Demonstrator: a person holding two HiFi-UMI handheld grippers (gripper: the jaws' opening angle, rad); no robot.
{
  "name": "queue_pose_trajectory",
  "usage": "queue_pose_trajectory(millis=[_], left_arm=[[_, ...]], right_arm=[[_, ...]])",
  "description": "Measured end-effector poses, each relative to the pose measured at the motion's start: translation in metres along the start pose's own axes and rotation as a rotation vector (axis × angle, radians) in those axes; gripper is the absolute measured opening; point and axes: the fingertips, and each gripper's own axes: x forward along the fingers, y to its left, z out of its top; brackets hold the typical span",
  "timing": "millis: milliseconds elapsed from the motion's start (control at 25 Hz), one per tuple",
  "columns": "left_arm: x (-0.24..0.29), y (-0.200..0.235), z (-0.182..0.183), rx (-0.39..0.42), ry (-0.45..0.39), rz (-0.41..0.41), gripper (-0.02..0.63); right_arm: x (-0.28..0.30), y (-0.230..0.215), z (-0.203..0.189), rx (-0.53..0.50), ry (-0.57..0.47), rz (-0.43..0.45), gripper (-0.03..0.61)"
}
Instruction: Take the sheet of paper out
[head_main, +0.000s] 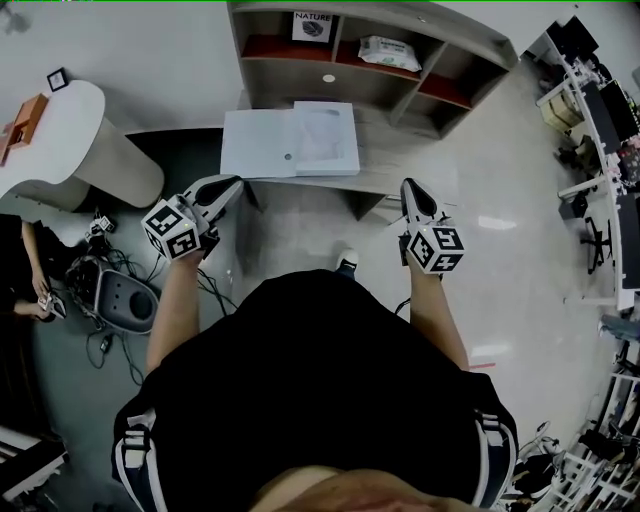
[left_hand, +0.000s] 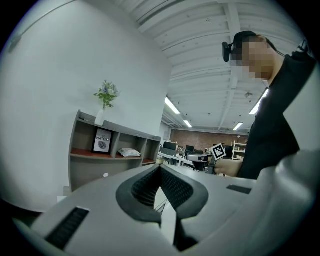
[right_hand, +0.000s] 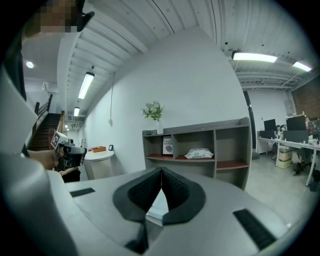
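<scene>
A white flat folder (head_main: 258, 143) lies open on a low grey table (head_main: 385, 172) in the head view, with a pale sheet of paper (head_main: 326, 138) on its right half. My left gripper (head_main: 230, 186) hangs just short of the table's near left corner, its jaws shut on nothing. My right gripper (head_main: 409, 188) is level with it at the table's near right edge, also shut and empty. In the left gripper view the pads (left_hand: 150, 187) meet at the tip. In the right gripper view a corner of the white sheet (right_hand: 159, 206) shows below the closed pads (right_hand: 147, 192).
A grey shelf unit (head_main: 470, 60) stands behind the table, holding a framed print (head_main: 313, 26) and a wipes pack (head_main: 390, 52). A round white table (head_main: 70, 125) is at the left, with a seated person (head_main: 22, 270) and cables (head_main: 110, 300) below. Desks (head_main: 605, 130) line the right.
</scene>
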Motion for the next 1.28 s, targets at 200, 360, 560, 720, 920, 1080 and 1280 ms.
queue_pose_trajectory(millis=[200, 360, 560, 720, 920, 1080, 1280], left_arm=[[0.026, 0.006, 0.005, 0.006, 0.019, 0.002, 0.021], [0.042, 0.011, 0.004, -0.008, 0.023, 0.016, 0.021], [0.056, 0.018, -0.003, -0.035, 0.035, 0.04, 0.021], [0.067, 0.021, -0.007, -0.048, 0.04, 0.044, 0.021], [0.074, 0.027, -0.009, -0.048, 0.045, 0.058, 0.021], [0.079, 0.031, -0.01, -0.057, 0.05, 0.067, 0.021], [0.088, 0.037, -0.012, -0.069, 0.05, 0.083, 0.021]], right_arm=[[0.017, -0.027, 0.007, 0.012, -0.007, 0.007, 0.014], [0.031, -0.043, 0.005, 0.023, 0.007, 0.016, 0.013], [0.048, -0.059, -0.002, 0.026, 0.042, 0.018, 0.012], [0.055, -0.07, -0.004, 0.029, 0.05, 0.025, 0.012], [0.067, -0.074, -0.006, 0.031, 0.061, 0.05, 0.012], [0.074, -0.079, -0.005, 0.03, 0.068, 0.06, 0.012], [0.085, -0.084, -0.007, 0.029, 0.083, 0.09, 0.012]])
